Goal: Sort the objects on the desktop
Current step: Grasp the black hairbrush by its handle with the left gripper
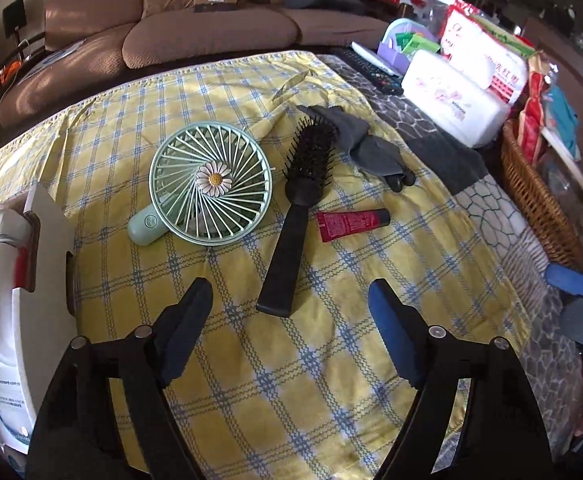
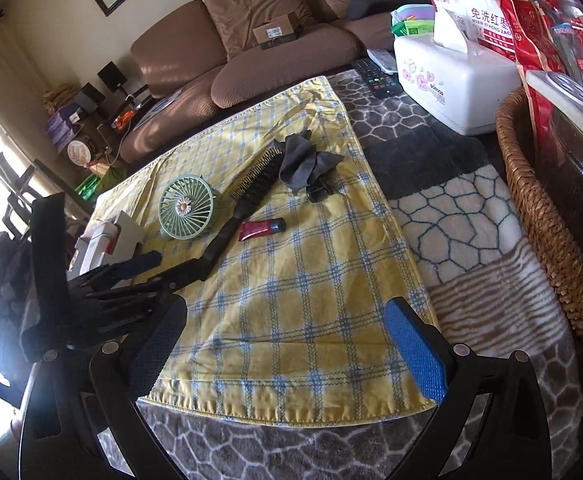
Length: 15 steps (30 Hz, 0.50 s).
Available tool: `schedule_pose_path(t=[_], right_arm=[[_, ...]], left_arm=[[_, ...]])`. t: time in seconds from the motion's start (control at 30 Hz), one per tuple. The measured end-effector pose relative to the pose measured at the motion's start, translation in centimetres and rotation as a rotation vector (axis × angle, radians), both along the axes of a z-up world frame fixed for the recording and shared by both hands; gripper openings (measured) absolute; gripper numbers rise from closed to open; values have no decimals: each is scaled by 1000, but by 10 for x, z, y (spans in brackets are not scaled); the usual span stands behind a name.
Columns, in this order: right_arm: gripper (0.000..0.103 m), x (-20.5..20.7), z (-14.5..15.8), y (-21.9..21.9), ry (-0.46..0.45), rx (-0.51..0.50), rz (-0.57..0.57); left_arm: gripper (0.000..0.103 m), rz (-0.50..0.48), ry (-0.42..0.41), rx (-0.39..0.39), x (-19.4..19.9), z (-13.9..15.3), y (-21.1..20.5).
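Note:
A green hand fan (image 1: 211, 186) with a daisy lies on the yellow checked cloth (image 1: 251, 360). Right of it lie a black hairbrush (image 1: 295, 216), a red tube (image 1: 351, 224) and a grey cloth (image 1: 355, 140) over a small black object (image 1: 401, 180). My left gripper (image 1: 291, 304) is open and empty, just short of the brush handle's end. My right gripper (image 2: 287, 320) is open and empty over the cloth's near part. The right wrist view shows the fan (image 2: 185, 206), brush (image 2: 247, 200), tube (image 2: 261, 229), grey cloth (image 2: 303, 160) and the left gripper (image 2: 163, 266).
A white box (image 1: 7, 300) stands at the cloth's left edge. A wicker basket (image 2: 547, 216) full of packets is at the right. A white tissue box (image 2: 451, 80), remote (image 2: 375, 76) and bags sit at the far right. A brown sofa (image 1: 211, 20) is behind.

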State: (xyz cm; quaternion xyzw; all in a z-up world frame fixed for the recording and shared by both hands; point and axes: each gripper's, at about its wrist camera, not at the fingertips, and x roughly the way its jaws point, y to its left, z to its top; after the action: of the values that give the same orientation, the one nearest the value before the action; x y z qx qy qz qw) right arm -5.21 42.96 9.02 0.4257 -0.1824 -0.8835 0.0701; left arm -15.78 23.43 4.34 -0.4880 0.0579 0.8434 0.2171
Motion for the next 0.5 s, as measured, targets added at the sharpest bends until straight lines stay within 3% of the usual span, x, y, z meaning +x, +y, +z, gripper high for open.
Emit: schedule_pose_path(t=[0.13,0.27,0.33,0.4,0.5], right_arm=[[100,0,5,0,18,-19,10],[100,-3,3,-2,2,-29,24],[100,-1,4,-3,7,-31,26],[100,-1,3,-4,8,-37,25],[100,-1,0,-3,0,-56,23]], left_arm=[[76,16,-28,-46,-11,-26,2],[76,-14,19,-94,-8,-29,13],[61,-24,37,-104,-8,-28,16],[21,-32,61,-114,-7,-24,19],[20,-46,66,-105,-6,-20,20]])
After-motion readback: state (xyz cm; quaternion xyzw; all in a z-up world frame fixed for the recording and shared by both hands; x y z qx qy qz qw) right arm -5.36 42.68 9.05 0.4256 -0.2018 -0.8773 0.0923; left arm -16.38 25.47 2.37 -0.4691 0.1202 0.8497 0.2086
